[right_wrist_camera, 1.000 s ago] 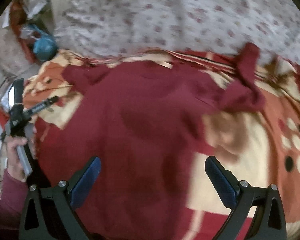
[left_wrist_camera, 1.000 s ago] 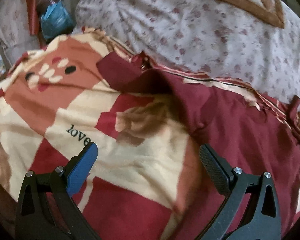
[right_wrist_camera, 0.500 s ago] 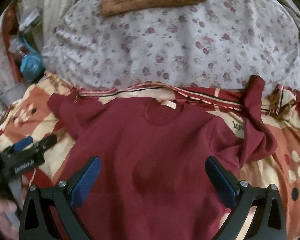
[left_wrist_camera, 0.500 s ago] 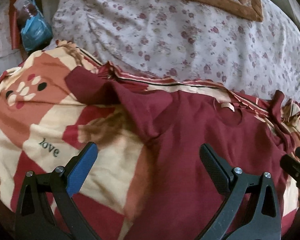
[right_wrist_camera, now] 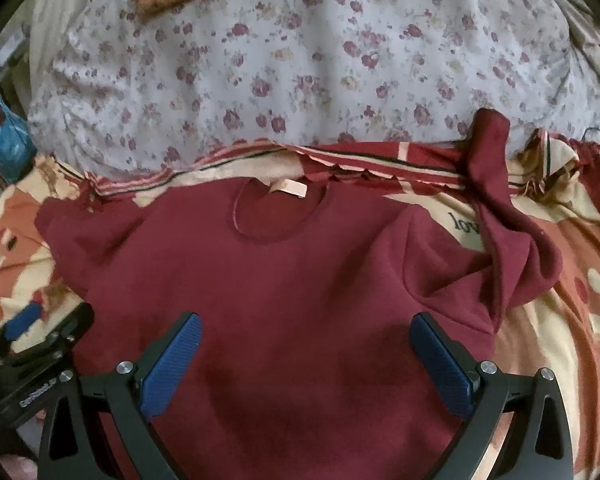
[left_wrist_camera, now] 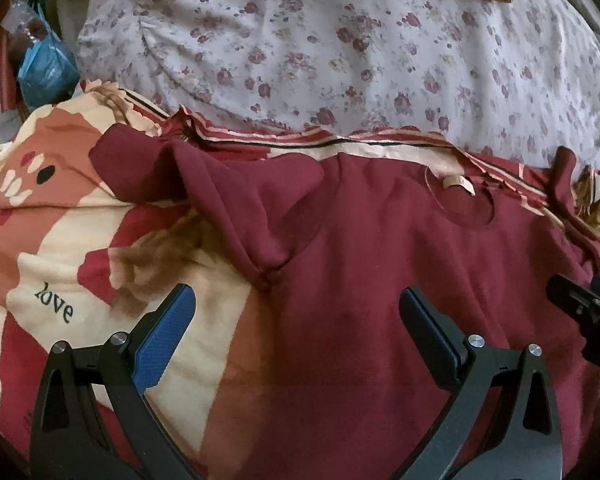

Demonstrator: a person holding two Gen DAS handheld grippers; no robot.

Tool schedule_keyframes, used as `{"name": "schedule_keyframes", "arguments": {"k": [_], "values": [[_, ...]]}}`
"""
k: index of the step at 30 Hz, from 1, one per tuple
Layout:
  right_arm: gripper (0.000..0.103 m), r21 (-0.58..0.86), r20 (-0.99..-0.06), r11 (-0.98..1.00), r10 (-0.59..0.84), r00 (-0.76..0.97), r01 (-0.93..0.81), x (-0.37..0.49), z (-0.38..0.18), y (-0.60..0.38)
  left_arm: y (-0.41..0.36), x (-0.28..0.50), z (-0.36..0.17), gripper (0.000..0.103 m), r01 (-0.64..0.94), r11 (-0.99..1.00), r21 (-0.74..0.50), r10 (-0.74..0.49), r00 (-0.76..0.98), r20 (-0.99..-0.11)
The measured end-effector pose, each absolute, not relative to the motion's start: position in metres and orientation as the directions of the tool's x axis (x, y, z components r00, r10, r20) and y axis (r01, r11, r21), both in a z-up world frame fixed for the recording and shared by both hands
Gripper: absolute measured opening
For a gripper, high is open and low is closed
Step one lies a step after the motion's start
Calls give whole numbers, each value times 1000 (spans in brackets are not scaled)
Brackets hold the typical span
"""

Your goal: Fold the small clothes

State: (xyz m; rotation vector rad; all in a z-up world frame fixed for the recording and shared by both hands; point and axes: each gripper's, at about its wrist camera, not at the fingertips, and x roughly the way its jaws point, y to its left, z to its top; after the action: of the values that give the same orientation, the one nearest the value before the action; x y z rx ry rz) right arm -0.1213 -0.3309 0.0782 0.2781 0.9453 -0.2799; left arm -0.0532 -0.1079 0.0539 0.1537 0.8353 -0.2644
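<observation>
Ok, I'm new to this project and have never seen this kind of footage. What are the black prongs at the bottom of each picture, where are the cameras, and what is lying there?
Each picture comes from a fisheye camera mounted on a hand-held gripper, looking forward along its two fingers. A person holds one gripper in each hand; there is no robot arm. The black prongs with blue pads are those fingers. The left wrist view shows the left gripper, the right wrist view the right gripper. Both stand wide open and hold nothing.

Below them a dark red shirt lies spread, neckline away from the cameras, on a red, cream and orange patterned blanket. One sleeve is bunched and twisted. Beyond lies a flowered white quilt.

Each view also catches the other gripper at its edge.
</observation>
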Motion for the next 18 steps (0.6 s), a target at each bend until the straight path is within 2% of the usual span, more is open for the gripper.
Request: {"name": "schedule_keyframes", "arguments": {"k": [8, 18], "values": [[103, 36, -833, 944, -153, 532, 328, -113, 71, -321, -98, -46, 49, 102, 289, 957, -9, -194, 619, -761], [103, 33, -831, 943, -159, 533, 332, -113, 75, -320, -93, -48, 49, 102, 279, 960, -5, -187, 632, -752]]}}
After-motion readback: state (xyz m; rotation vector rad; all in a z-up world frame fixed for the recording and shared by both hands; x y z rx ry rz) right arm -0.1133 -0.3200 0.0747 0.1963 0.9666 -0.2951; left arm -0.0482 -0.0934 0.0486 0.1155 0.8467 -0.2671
